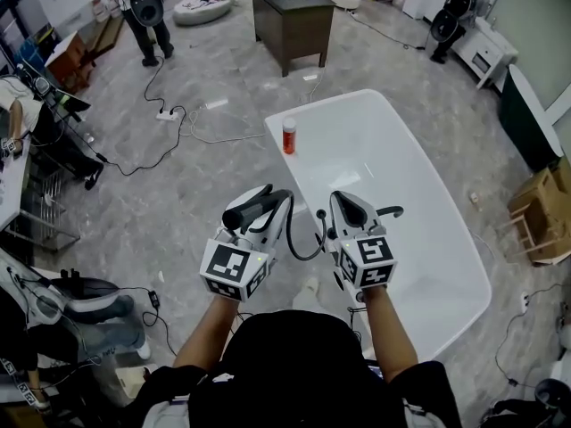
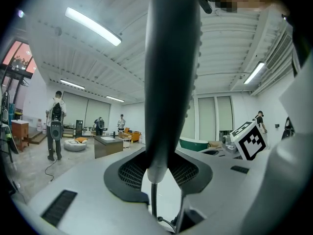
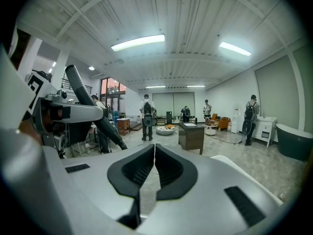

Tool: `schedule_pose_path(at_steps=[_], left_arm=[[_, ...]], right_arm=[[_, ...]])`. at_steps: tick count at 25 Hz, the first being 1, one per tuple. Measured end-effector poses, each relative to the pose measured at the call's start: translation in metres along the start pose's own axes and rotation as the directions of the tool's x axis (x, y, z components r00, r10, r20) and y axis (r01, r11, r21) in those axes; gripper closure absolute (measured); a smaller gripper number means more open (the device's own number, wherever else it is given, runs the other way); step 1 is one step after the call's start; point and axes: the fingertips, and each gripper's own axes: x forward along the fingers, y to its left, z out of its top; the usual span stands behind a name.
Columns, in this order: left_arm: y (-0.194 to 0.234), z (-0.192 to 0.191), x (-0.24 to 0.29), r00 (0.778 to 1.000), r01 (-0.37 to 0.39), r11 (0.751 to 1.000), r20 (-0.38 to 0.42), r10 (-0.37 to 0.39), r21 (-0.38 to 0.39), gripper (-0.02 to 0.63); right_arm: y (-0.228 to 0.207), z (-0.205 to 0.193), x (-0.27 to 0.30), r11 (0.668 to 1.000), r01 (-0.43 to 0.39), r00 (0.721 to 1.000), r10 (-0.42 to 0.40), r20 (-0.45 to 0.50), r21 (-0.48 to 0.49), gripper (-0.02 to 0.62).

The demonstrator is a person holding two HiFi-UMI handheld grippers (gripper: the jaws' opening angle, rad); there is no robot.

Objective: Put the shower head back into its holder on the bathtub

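Your left gripper (image 1: pixel 268 223) is clamped on the black shower head (image 2: pixel 171 82), handle upright between the pads so the head points up and the hose (image 1: pixel 299 239) hangs free below. Your right gripper (image 3: pixel 154 165) is closed and empty, level beside it, probably spare for steadying. Both hover at the near end of the white bathtub (image 1: pixel 446 239). I can't pick out the holder yet.

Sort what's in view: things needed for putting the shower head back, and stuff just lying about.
For the job: shower head, clamped in the left gripper; hose; bathtub; right gripper, shut, empty.
Lying about: red bottle on the bathtub's rim; dark cabinet; power strip; cardboard box.
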Motion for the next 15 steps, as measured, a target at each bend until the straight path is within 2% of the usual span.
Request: schedule_pose_path(at_steps=[15], left_arm=[[0.002,0.031,0.098,0.999,-0.025,0.999,0.031,0.025,0.021,0.462]], right_arm=[[-0.083,0.024,0.050,0.999,-0.049,0.999,0.049,0.024,0.013,0.571]])
